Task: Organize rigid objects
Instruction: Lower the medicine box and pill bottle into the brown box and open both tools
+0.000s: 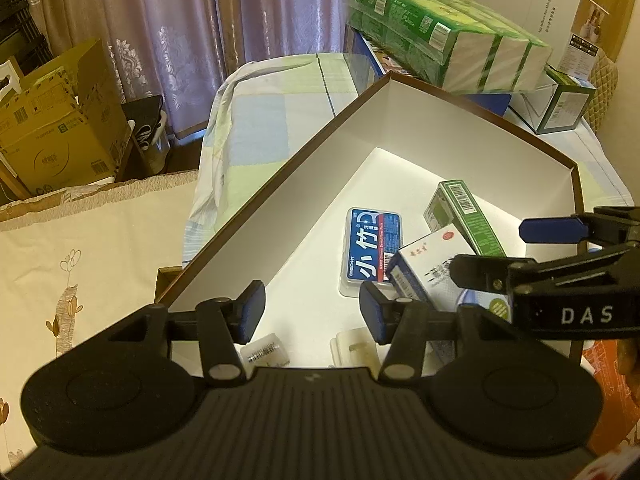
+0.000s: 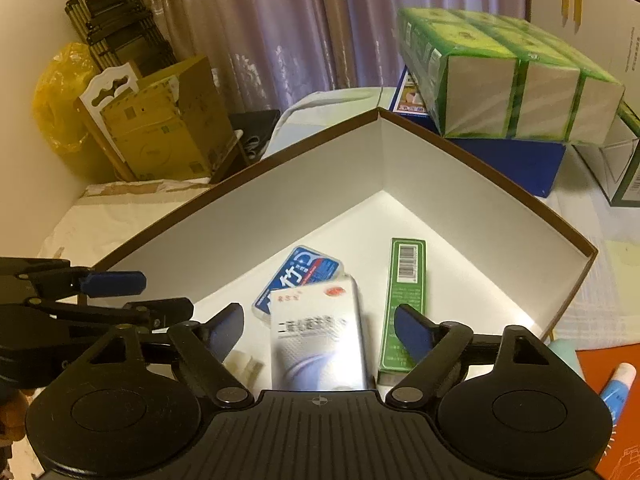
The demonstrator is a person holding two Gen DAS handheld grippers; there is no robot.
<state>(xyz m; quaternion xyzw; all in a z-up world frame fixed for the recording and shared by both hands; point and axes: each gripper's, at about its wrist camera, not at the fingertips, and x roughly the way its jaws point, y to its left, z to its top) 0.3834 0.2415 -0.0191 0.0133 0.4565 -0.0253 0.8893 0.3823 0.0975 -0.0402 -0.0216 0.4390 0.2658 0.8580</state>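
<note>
A large brown-rimmed box with a white inside [image 1: 280, 184] [image 2: 280, 200] holds a blue floss-pick case [image 1: 372, 246] [image 2: 298, 276], a long green box [image 1: 466, 216] [image 2: 404, 300], a white medicine box [image 1: 430, 268] [image 2: 318, 340] lying partly on the blue case, and small clear plastic pieces [image 1: 264, 350] [image 2: 246, 364]. My left gripper [image 1: 312, 312] is open and empty over the box's near edge. My right gripper [image 2: 320, 330] is open, its jaws on either side of the white medicine box and apart from it; it also shows in the left wrist view [image 1: 520, 248].
Green tissue packs [image 1: 440, 36] [image 2: 508, 80] sit on a blue box [image 2: 516, 164] behind the big box. A checked bedsheet [image 1: 272, 96] lies beyond. Cardboard boxes [image 1: 60, 120] [image 2: 160, 128] stand at the left. A small tube [image 2: 620, 384] lies on an orange surface at right.
</note>
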